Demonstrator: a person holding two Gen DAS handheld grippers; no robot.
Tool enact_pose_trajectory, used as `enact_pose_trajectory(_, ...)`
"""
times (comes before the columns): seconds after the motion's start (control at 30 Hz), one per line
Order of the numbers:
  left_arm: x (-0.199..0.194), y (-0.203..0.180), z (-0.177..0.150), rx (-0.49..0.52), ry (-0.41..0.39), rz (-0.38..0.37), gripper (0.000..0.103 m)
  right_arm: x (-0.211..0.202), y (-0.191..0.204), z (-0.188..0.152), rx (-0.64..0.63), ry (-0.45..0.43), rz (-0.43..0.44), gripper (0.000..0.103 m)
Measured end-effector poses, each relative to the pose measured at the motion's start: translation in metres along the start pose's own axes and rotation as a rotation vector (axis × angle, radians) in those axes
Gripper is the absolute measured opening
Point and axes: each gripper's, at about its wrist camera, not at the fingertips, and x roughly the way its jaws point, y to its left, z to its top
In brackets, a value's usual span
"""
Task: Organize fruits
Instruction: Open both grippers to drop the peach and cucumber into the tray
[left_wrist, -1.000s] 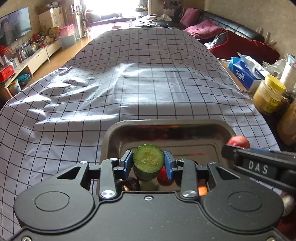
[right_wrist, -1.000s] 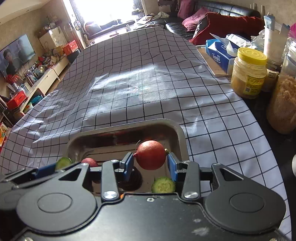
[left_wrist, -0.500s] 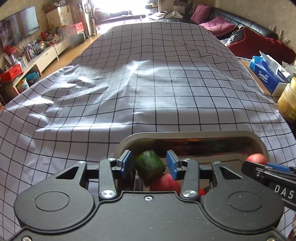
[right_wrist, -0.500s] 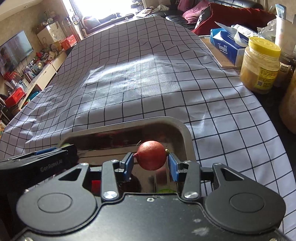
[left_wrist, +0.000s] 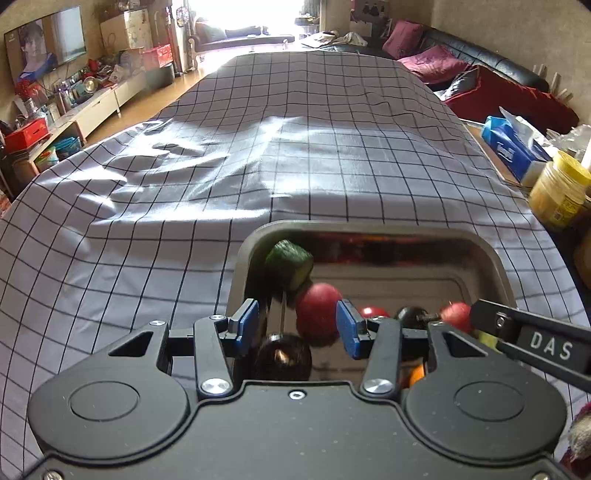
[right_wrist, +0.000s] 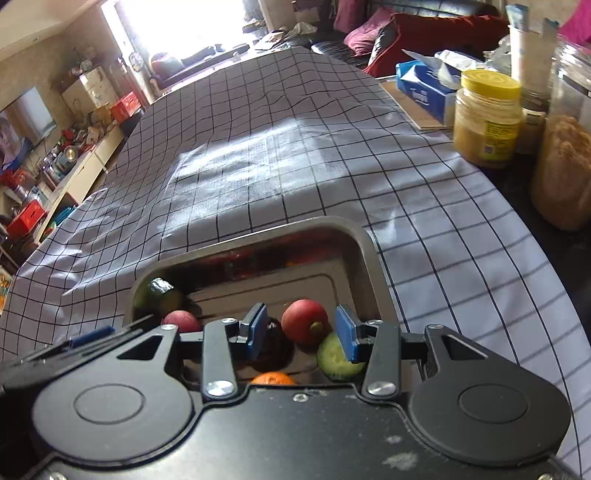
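Cucumber chunk (left_wrist: 290, 266): short cylinder, lying tilted in far-left corner of metal tray (left_wrist: 491, 258); long axis slanting from upper left to lower right, pale cut face turned toward lower right, dark rind upward. Leaning against left wall, clear of left gripper (left_wrist: 295, 325).

Left gripper: jaws spread, just been opening, blue pads touching nothing; a red fruit (left_wrist: 318, 309) seen between them, resting on tray floor. Pointing steeply down over near-left part of tray.

Right gripper (right_wrist: 301, 330): pads apart from second red fruit (right_wrist: 304, 320), gaps visible on both sides; fruit's stem end facing the camera. Released, not clenched. Aimed downward over near-right part of tray.

Other contents: cucumber slice (right_wrist: 338, 356) with cut face up, behind right pad; dark round fruit (left_wrist: 284, 356) near left gripper body; orange fruit (right_wrist: 273, 378) at near edge, mostly hidden.

Edges and room: far half of tray floor bare. Checked tablecloth (left_wrist: 295, 147) open beyond far rim and to the left. Yellow-lidded jar (right_wrist: 487, 118) and tissue box (right_wrist: 424, 90) on right side, well apart from tray.
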Motion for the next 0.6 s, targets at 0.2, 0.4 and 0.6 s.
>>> enact_pose_trajectory(0.2,-0.020,0.007,-0.027,-0.006,-0.028,-0.019,0.055,-0.021,0.001,-0.026,0.033,-0.031,0.004,0.044)
enact_pose_trajectory(0.4,-0.031,0.014,-0.051,-0.002,-0.054,-0.048,0.055,-0.036,-0.005,-0.056,0.047,-0.083,-0.014,0.044)
enact_pose_trajectory(0.6,-0.029,0.018,-0.070,0.015,-0.079,-0.067,0.055,-0.041,-0.012,-0.091,0.020,-0.145,-0.013,0.044)
